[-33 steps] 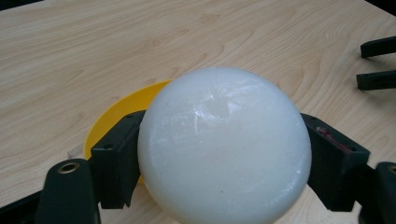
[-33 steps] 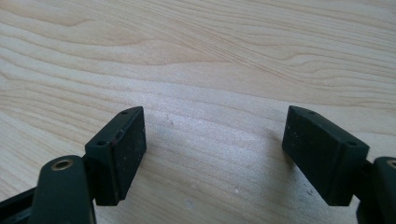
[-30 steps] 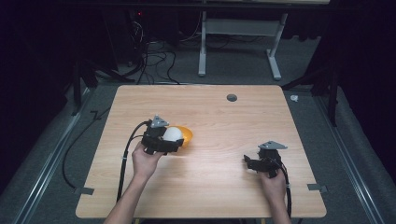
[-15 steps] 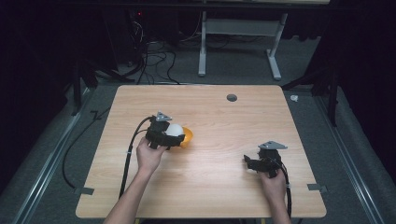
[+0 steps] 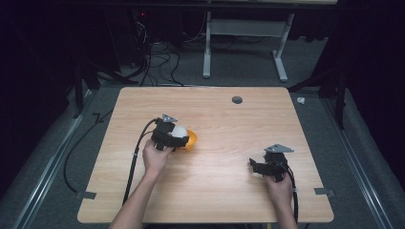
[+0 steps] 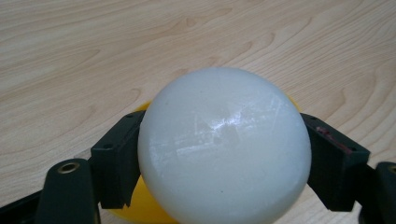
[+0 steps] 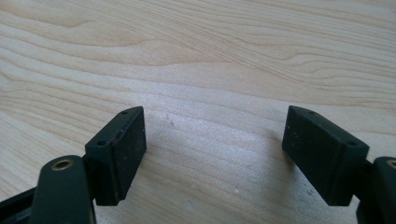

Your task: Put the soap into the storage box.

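A: Since the earlier frame, left gripper (image 5: 179,138) has carried the white ball (image 6: 224,144) right and lower, onto the yellow cup (image 5: 192,139), left of table (image 5: 229,191) centre.

B: Grip?

A: Clamped across the ball's widest part. Smooth, glossy, rigid; likely slippery. Right gripper (image 7: 233,154) released, empty.

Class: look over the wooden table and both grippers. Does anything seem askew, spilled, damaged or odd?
Nothing stands out. The left gripper squarely clamps a smooth white ball above a yellow round piece; the right gripper rests open on the clean wooden table.
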{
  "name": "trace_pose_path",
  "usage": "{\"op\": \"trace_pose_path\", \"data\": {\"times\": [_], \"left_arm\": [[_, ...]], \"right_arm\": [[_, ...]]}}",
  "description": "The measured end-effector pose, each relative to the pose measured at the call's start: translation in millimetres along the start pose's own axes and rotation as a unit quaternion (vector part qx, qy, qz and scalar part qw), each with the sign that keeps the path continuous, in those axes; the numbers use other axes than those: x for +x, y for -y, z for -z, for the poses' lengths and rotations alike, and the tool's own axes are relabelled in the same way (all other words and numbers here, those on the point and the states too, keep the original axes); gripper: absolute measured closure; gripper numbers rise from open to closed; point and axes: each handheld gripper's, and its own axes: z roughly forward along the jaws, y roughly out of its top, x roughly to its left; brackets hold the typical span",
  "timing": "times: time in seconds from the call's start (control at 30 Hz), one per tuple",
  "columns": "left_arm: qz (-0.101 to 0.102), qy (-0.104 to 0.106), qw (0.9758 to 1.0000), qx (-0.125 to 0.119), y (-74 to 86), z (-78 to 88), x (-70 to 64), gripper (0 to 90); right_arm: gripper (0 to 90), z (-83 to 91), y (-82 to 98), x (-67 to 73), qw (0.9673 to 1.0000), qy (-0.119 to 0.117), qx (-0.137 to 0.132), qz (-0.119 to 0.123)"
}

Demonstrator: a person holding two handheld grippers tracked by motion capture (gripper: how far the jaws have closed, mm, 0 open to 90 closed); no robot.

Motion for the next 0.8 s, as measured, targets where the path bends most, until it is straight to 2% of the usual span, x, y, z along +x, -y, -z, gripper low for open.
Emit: {"op": "trace_pose_path", "data": {"times": [0.17,0.27,0.43,0.8], "left_arm": [[0.006,-0.005,1.0000,0.001,0.0,-5.9,0.6,23.3],[0.002,-0.009,1.0000,0.001,-0.2,-7.7,1.9,23.3],[0.012,-0.014,0.9998,0.006,-0.4,-10.9,3.4,23.3],[0.002,-0.020,0.9997,0.016,-0.6,-18.0,-0.6,23.3]], "right_arm": [[22.6,0.0,0.0,-0.1,1.0000,-0.001,0.000,-0.001],[22.5,0.0,0.0,-0.1,1.0000,-0.001,0.000,-0.001],[22.6,0.0,0.1,-0.2,1.0000,-0.001,-0.001,-0.001],[22.6,0.0,0.1,-0.4,1.0000,-0.001,-0.001,-0.001]]}}
